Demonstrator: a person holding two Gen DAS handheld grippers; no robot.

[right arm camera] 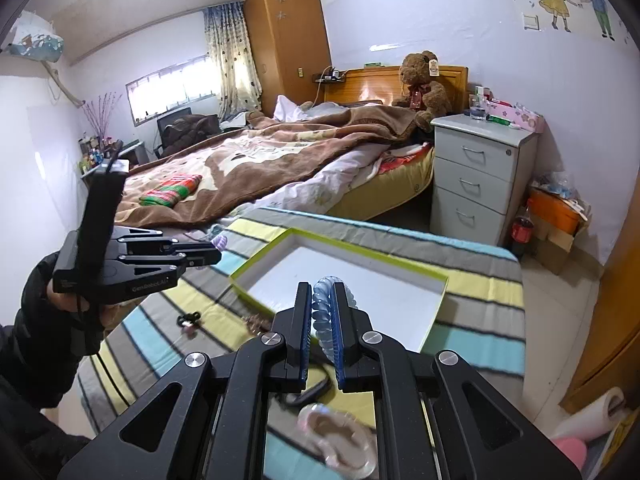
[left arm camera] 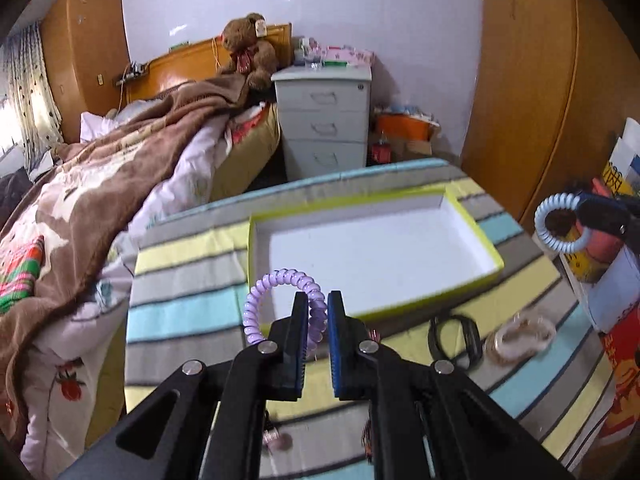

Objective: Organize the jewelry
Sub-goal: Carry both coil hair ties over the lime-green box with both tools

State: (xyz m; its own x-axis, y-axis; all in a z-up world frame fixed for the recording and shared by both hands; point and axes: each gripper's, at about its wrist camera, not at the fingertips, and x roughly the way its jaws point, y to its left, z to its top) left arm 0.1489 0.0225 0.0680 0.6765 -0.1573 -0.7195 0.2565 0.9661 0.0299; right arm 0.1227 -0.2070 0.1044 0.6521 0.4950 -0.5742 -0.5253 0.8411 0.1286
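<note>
My left gripper is shut on a purple spiral hair tie, held above the striped cloth just before the near edge of the shallow white box with a yellow-green rim. My right gripper is shut on a pale blue spiral hair tie, held above the box. From the left wrist view the right gripper and the blue tie show at the far right. From the right wrist view the left gripper shows at the left with a bit of the purple tie.
On the striped cloth lie a black band, a clear pinkish spiral tie and small trinkets. Books and a tin stand at the right. A bed and a grey drawer unit lie beyond.
</note>
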